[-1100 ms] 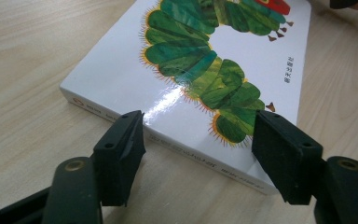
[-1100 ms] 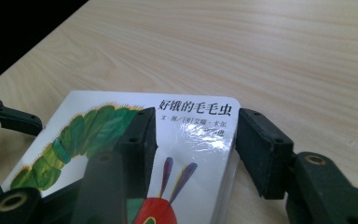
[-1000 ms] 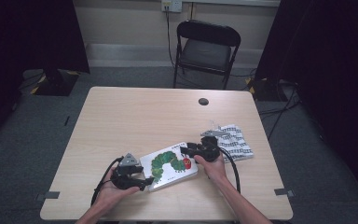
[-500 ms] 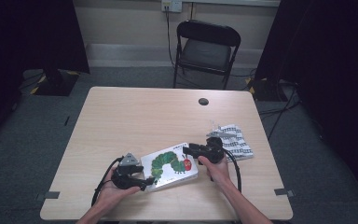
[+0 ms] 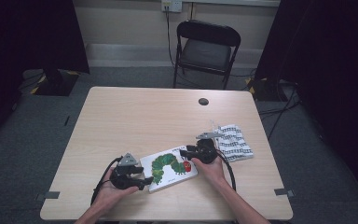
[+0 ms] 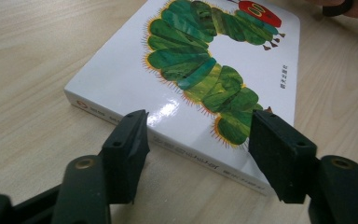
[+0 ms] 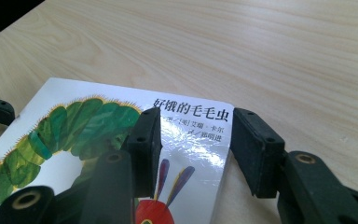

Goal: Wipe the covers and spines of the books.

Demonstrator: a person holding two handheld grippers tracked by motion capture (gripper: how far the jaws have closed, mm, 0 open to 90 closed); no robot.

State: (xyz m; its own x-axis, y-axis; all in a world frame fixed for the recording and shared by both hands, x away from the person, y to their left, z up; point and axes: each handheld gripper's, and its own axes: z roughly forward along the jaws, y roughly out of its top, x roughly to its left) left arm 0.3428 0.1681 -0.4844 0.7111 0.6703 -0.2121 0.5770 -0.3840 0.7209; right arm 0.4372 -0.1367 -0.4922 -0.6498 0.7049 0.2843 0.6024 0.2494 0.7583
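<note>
We see a light wooden table (image 5: 135, 121) on grey carpet (image 5: 42, 140), with a black folding chair (image 5: 205, 49) behind its far edge. Beyond the chair runs a pale wall (image 5: 126, 23) with a socket (image 5: 171, 5) and a cable hanging from it. Black curtains (image 5: 28, 32) close in on both sides. Tape marks (image 5: 45, 195) lie on the carpet near the table's near corners.

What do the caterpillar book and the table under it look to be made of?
Book: probably a thick board book with a glossy laminated cover; the lamp glare on the white cover and the thick spine edge suggest it. Table: light wood-grain surface, matte, likely laminate rather than solid wood, though that stays open.
</note>
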